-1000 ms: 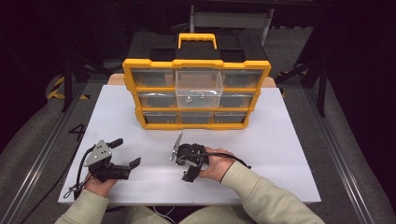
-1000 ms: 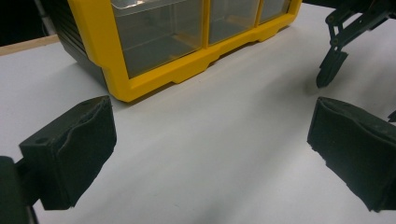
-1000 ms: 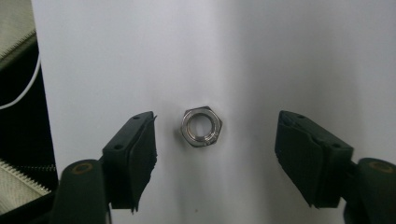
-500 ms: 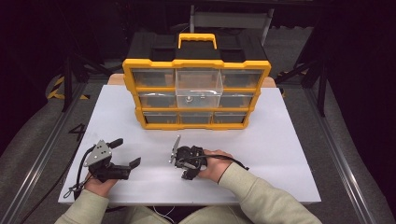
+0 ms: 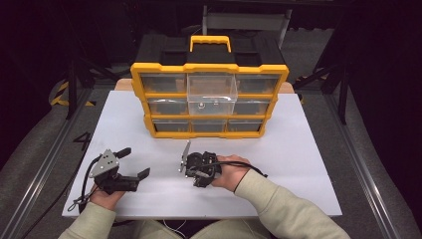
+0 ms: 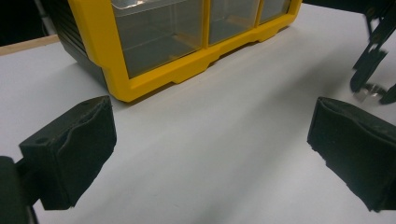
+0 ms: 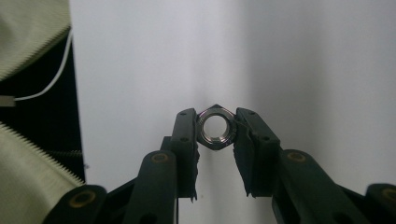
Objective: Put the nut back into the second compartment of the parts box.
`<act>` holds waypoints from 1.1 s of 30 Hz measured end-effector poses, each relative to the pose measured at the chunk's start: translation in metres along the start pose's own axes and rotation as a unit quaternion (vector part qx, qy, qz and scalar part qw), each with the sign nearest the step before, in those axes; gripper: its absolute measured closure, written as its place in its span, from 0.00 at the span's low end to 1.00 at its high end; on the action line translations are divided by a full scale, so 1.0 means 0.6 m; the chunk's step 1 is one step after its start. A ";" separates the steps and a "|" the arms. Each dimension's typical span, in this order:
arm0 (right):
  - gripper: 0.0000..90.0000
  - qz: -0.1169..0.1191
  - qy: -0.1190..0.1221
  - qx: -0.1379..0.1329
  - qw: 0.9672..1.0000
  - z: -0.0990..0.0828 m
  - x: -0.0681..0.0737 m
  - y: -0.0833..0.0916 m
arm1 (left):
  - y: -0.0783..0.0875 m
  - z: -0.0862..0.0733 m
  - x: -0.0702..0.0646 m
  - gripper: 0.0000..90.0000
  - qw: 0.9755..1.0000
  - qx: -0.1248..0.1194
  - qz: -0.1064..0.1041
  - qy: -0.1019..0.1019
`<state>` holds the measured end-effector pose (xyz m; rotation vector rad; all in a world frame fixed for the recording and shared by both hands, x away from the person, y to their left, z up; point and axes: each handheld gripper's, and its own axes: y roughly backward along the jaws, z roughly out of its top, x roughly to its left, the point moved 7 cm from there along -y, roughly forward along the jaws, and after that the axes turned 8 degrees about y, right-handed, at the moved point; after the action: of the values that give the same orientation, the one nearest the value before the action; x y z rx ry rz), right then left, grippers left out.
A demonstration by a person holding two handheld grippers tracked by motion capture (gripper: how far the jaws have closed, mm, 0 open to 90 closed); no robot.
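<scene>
Sitting pinched between the right claw (image 7: 215,130) tips; a hex nut (image 7: 216,127).

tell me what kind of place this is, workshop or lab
Probably a lab recording setup, not a working shop: a bare white table in dark surroundings, one yellow drawer organizer, and the right tool gripping a hex nut.

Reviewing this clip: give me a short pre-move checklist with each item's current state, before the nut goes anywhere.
1. Hex nut held between the right gripper's jaws: ok.
2. Grip is on the nut's sides, hole unobstructed: ok.
3. Left gripper open, holding nothing: ok.
4. A drawer of the yellow organizer pulled out: ok.
5. What that drawer contains: cannot tell.
6. White table between right gripper and organizer free of obstacles: ok.
</scene>
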<state>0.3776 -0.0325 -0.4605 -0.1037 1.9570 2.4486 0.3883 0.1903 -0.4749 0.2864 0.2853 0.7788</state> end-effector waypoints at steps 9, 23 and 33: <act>0.78 -0.009 0.021 -0.015 1.000 0.026 -0.001 0.098 | 0.000 0.000 0.000 0.02 1.000 -0.001 0.001 -0.001; 0.78 -0.027 0.029 -0.021 0.999 0.048 -0.009 0.203 | 0.001 0.001 0.000 0.02 1.000 -0.001 0.000 -0.001; 0.78 -0.039 0.025 -0.026 0.999 0.055 -0.023 0.257 | 0.001 0.001 0.000 0.02 1.000 -0.002 0.000 -0.001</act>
<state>0.3826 -0.0340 -0.3024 -0.2394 1.8718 2.4714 0.3882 0.1906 -0.4743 0.2842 0.2823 0.7787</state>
